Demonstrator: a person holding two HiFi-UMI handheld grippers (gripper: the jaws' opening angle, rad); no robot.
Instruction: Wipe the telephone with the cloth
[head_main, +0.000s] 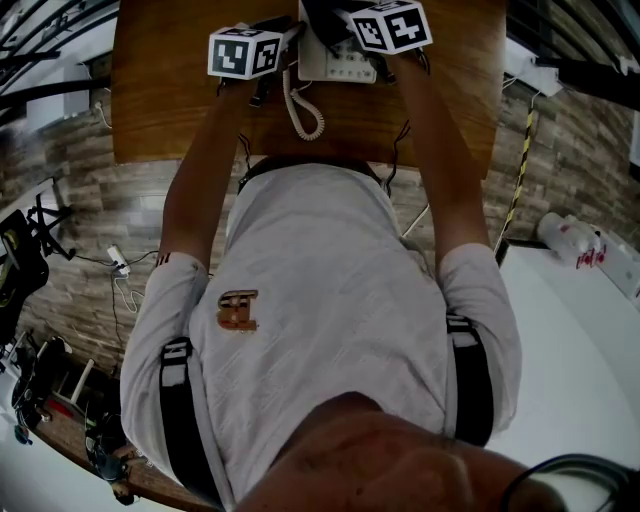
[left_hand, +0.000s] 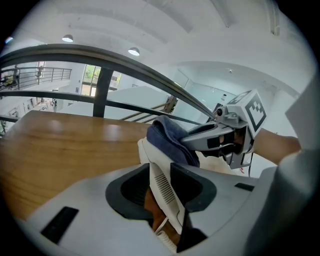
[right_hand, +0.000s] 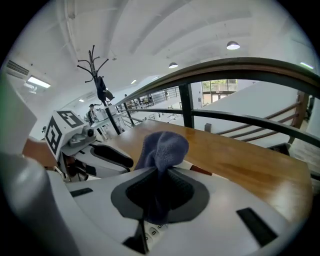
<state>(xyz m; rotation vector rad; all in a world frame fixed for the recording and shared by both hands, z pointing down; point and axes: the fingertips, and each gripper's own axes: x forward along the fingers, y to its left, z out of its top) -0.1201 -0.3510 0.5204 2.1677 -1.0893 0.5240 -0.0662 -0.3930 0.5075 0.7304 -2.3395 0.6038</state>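
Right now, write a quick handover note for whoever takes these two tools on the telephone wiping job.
Left tool: jaws wide, handset between them with a gap on one side; don't count on a grip.
Right tool: shut on the blue cloth, which sits over the handset's far end.
Telephone base is on the wooden table, with the coiled cord on its near side.
Done: cloth is picked up and on the handset; how much is wiped doesn't show.
Left: probably finish the handset, then wipe the base and keys.
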